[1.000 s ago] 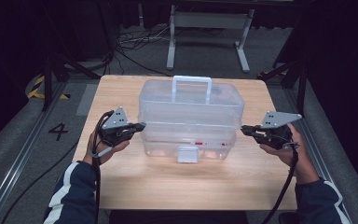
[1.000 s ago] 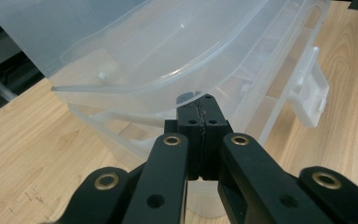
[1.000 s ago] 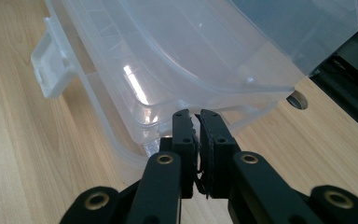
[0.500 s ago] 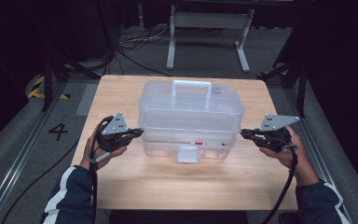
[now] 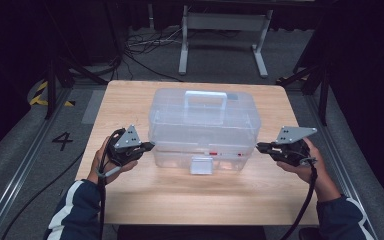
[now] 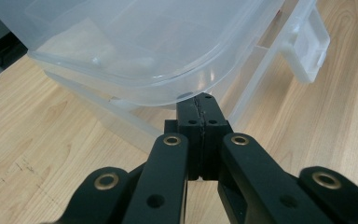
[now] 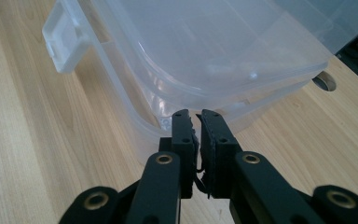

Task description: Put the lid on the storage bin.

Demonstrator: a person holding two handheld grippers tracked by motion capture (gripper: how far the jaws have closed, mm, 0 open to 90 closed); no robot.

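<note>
Cables [image 5: 145, 47] lay tangled on the dark floor beyond the table [image 5: 180, 192], beside a grey metal stand [image 5: 224, 35]. A clear plastic box [image 5: 202, 127] with a top handle [image 5: 207, 100] and a front latch [image 5: 201, 165] sat at the table's middle. The left gripper [image 5: 150, 146], fingers pressed together, had its tips under the lid's rim at the box's left end; the right gripper [image 5: 260, 147], fingers nearly together with nothing between, met the right end.
</note>
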